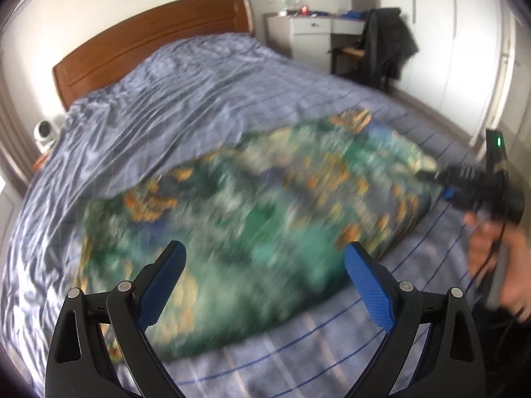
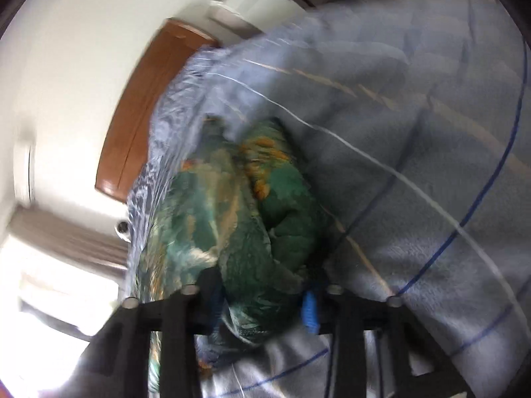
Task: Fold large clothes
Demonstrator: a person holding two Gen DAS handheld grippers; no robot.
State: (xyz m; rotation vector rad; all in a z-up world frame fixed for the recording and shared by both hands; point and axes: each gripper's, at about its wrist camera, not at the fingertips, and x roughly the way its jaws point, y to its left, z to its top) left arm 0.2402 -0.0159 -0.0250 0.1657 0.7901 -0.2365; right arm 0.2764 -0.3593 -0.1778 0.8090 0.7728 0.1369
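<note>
So the right gripper (image 2: 262, 305) is clamped on a bunched edge of the green patterned garment (image 1: 252, 212), which sprawls mid-frame on the blue bed cover (image 1: 186, 79). Left gripper (image 1: 264, 285) hangs above it, released and empty. A one-sided pull could drag it crooked. Headboard (image 1: 149, 39) sits upper left, clear.

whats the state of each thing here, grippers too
garment: on the bed, folded over, bunched at the right end
left gripper: open, empty, above the garment
right gripper: shut on the garment's end
quilt: rumpled, spread over the bed's far half
blanket: flat under the garment
jacket: draped over a chair
</note>
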